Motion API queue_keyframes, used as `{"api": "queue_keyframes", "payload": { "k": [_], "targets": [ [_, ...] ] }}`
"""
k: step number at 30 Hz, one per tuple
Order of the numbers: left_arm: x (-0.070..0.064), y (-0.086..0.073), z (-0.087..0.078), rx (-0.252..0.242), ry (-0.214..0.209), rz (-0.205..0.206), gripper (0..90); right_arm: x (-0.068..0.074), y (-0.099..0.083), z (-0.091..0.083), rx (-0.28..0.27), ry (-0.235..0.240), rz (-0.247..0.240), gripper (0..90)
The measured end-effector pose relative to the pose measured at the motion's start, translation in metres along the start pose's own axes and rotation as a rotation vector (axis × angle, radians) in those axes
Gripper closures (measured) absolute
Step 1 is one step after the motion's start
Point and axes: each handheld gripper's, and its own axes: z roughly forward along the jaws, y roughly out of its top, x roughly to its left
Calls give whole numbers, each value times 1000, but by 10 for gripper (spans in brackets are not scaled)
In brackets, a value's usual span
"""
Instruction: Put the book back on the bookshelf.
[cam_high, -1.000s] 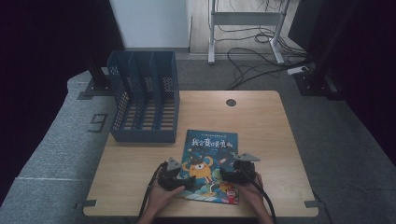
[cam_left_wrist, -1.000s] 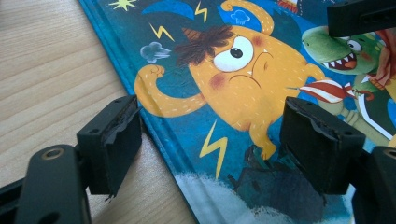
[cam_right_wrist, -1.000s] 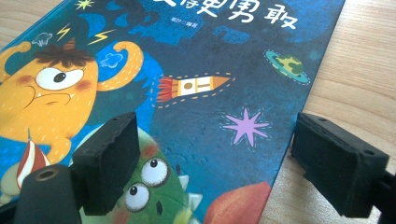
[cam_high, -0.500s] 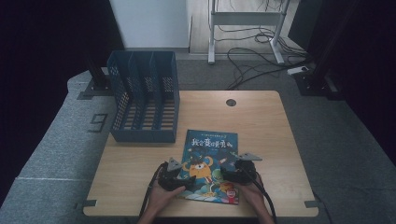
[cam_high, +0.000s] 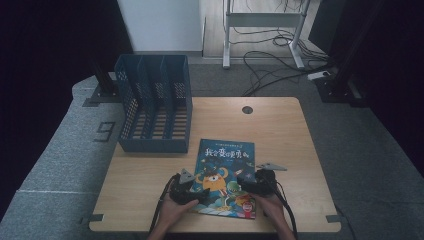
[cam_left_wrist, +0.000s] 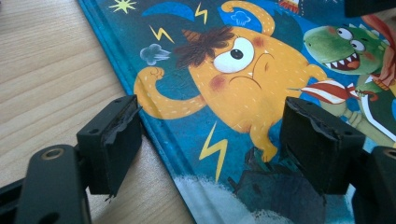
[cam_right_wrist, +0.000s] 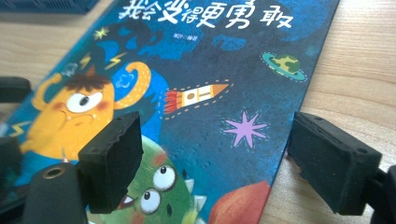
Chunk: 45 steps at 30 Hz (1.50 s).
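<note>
A blue picture book (cam_high: 226, 175) with an orange monster on its cover lies flat near the table's front edge. My left gripper (cam_high: 192, 192) is low at the book's left edge, open, one jaw over the wood and the other over the cover (cam_left_wrist: 243, 74). My right gripper (cam_high: 252, 182) is low at the book's right edge, open, its jaws straddling that edge of the book (cam_right_wrist: 210, 102). Neither holds anything.
A blue slotted file rack (cam_high: 155, 107) stands at the table's back left. A round cable hole (cam_high: 247, 109) sits near the far edge. The wooden table (cam_high: 290, 140) has bare room to the right of the book. Cables lie on the floor beyond.
</note>
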Motion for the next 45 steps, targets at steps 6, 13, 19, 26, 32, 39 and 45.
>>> {"api": "queue_keyframes", "payload": {
  "k": [6, 13, 19, 26, 32, 39, 45],
  "targets": [
    [0, 0, 0, -1, 1, -1, 210, -6, 2, -5, -15, 48, 53, 187],
    [2, 0, -1, -8, -20, -17, 207, -7, 6, -14, -50, 93, 78, 192],
    [6, -1, -2, -17, -47, -41, 204, -9, 11, -21, -77, 134, 97, 202],
    [8, -1, -2, -23, -65, -57, 201, -9, 15, -27, -99, 167, 105, 212],
    [9, -1, -2, -26, -73, -65, 198, -11, 16, -29, -101, 197, 129, 216],
    [11, -1, -3, -28, -85, -78, 193, -17, 18, -34, -107, 267, 186, 224],
    [11, -1, -3, -28, -82, -76, 189, -20, 18, -33, -92, 290, 225, 226]
  ]
}}
